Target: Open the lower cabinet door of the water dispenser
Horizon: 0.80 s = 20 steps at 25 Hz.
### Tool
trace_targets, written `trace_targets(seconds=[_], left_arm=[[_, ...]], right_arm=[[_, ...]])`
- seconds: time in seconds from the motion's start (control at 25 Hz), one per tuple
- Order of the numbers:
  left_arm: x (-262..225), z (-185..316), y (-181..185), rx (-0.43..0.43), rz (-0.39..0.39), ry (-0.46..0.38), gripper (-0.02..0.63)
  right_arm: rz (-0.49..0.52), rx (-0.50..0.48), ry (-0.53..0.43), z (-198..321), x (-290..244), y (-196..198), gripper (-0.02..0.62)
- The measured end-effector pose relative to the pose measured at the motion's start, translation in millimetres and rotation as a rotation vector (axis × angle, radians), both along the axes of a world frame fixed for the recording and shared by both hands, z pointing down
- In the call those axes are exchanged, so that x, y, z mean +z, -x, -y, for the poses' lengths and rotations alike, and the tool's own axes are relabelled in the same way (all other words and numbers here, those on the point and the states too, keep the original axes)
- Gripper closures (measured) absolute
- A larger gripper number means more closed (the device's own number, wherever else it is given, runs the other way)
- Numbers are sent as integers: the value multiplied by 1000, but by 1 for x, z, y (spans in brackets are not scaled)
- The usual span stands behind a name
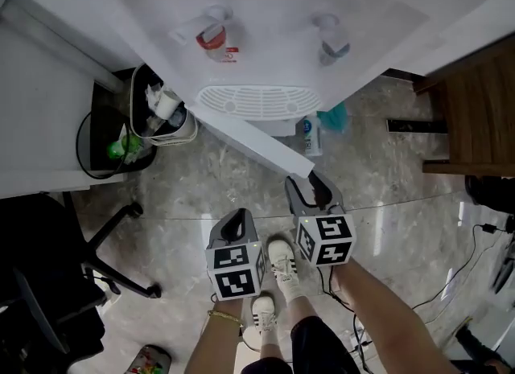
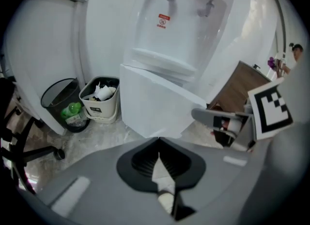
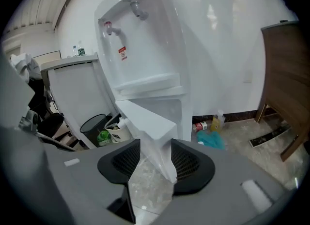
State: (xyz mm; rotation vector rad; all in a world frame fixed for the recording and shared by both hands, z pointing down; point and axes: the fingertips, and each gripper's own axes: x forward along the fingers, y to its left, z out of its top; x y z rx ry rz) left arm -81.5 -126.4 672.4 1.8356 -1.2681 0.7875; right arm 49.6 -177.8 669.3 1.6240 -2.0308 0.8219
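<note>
The white water dispenser (image 1: 265, 34) stands in front of me, and its lower cabinet door (image 1: 249, 135) is swung out at an angle over the floor. My right gripper (image 1: 310, 181) is at the door's free edge. In the right gripper view that edge (image 3: 147, 120) lies between the jaws of the right gripper (image 3: 157, 158), which stand apart, with floor showing behind it. My left gripper (image 1: 235, 215) hangs lower and to the left, short of the door (image 2: 155, 105). The left gripper (image 2: 159, 144) is shut and holds nothing.
A black bin (image 1: 109, 135) and a white bin (image 1: 161, 115) full of rubbish stand left of the dispenser. A bottle (image 1: 312, 135) and a teal cloth (image 1: 334, 115) lie to its right, beside wooden furniture (image 1: 475, 115). An office chair (image 1: 48, 284) is at the lower left; cables (image 1: 475, 260) trail at the right.
</note>
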Motion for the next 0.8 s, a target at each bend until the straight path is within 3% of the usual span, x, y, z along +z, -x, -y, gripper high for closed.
trace_targets(seconds=[0.4,0.68,0.8], left_arm=[[-11,-77,67,-90,33,-5,598],[-14,-116,107,-163,37,10,598],[-23,-129,111,-165,31,7,598]], right_arm=[[119,-119,63,-86,-3,120,453],[110,-124,78,-100,-7,151,587],[130,-170,90,-122,-19,158,597]])
